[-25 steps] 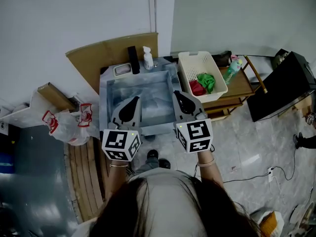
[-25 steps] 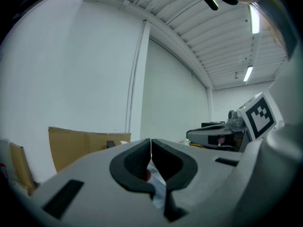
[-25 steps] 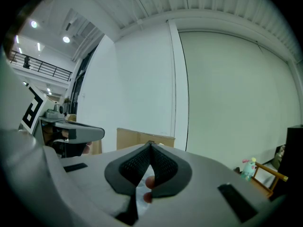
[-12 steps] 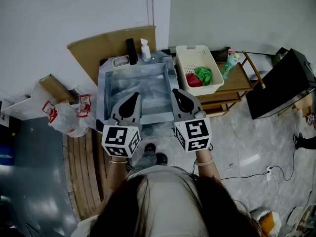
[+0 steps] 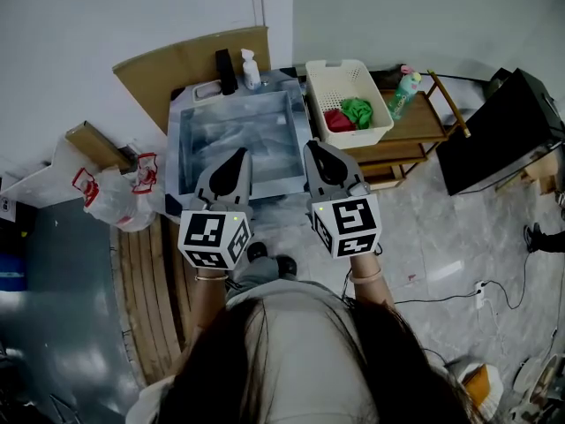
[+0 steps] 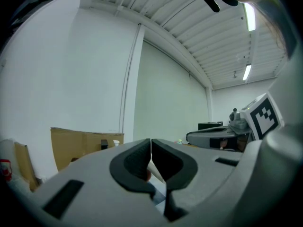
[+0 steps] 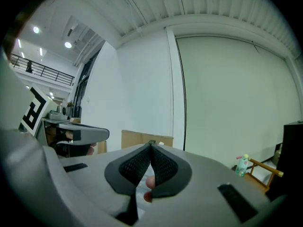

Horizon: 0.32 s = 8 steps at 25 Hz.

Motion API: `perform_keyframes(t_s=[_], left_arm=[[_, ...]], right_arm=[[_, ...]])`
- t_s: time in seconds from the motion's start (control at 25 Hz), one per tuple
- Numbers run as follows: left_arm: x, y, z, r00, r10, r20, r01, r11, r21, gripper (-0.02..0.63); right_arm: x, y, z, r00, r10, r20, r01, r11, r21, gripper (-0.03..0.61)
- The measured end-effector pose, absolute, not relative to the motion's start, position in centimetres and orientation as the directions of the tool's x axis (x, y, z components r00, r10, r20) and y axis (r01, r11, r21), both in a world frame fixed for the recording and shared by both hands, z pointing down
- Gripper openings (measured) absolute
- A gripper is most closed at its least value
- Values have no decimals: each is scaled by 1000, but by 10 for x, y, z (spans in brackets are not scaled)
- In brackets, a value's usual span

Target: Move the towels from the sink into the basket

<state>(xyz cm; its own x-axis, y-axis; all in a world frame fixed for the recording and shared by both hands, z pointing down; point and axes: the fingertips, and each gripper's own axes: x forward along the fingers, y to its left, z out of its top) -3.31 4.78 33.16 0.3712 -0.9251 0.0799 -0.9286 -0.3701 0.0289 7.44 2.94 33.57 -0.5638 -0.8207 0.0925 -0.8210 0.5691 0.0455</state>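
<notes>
the red towel (image 5: 336,120) and the green towel (image 5: 358,110) lie bunched together in the near half of the white basket (image 5: 335,64), which stands on a wooden stand (image 5: 424,131) just beside the right edge of the sink (image 5: 231,131). the left gripper (image 5: 237,155) and the right gripper (image 5: 318,146) hang side by side at the sink's near edge, each with its jaws pressed together on nothing.

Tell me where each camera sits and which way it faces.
Head view: on the person's head, facing steeply down at sink, basket; hair, forearms show.
Left gripper view: on left gripper, level toward the wall; shut jaws show.
Right gripper view: on right gripper, same.
Shared: the cardboard sheet in all three.
</notes>
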Motion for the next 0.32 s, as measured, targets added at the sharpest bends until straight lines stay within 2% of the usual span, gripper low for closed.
perform_keyframes(t_s=[0.32], left_arm=[[-20,53,329,382,-921,81,-924,-381,28,11]], right_arm=[[82,35,334,-565,-821,83,-821,569,44,25]])
